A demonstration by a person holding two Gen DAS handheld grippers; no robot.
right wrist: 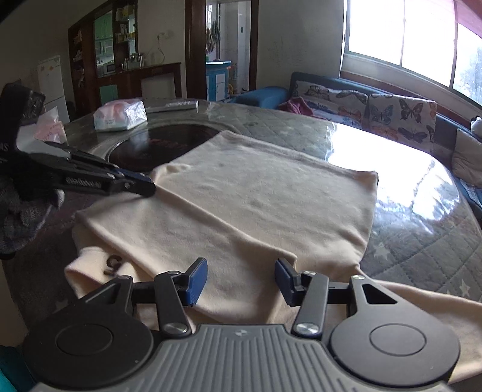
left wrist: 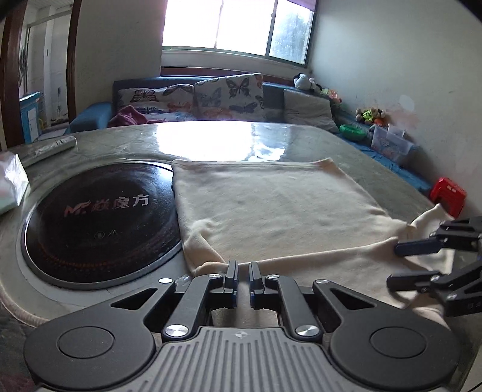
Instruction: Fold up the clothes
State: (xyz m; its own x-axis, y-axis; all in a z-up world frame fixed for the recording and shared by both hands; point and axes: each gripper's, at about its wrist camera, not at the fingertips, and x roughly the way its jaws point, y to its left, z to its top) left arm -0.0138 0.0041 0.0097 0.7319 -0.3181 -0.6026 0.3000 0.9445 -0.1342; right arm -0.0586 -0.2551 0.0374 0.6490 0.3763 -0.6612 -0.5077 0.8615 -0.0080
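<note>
The left gripper is nearly clenched at the near edge of the cream garment, its fingers a narrow gap apart; whether they pinch any cloth cannot be told. The right gripper is released, fingers spread wide over the garment's near folded edge. The garment lies flat on the desk, partly folded, one layer over another, its left side overlapping the black round cooktop set into the desk. Beyond the cooktop sits a tissue pack. Farther back stands a sofa with butterfly cushions under a bright window.
</note>
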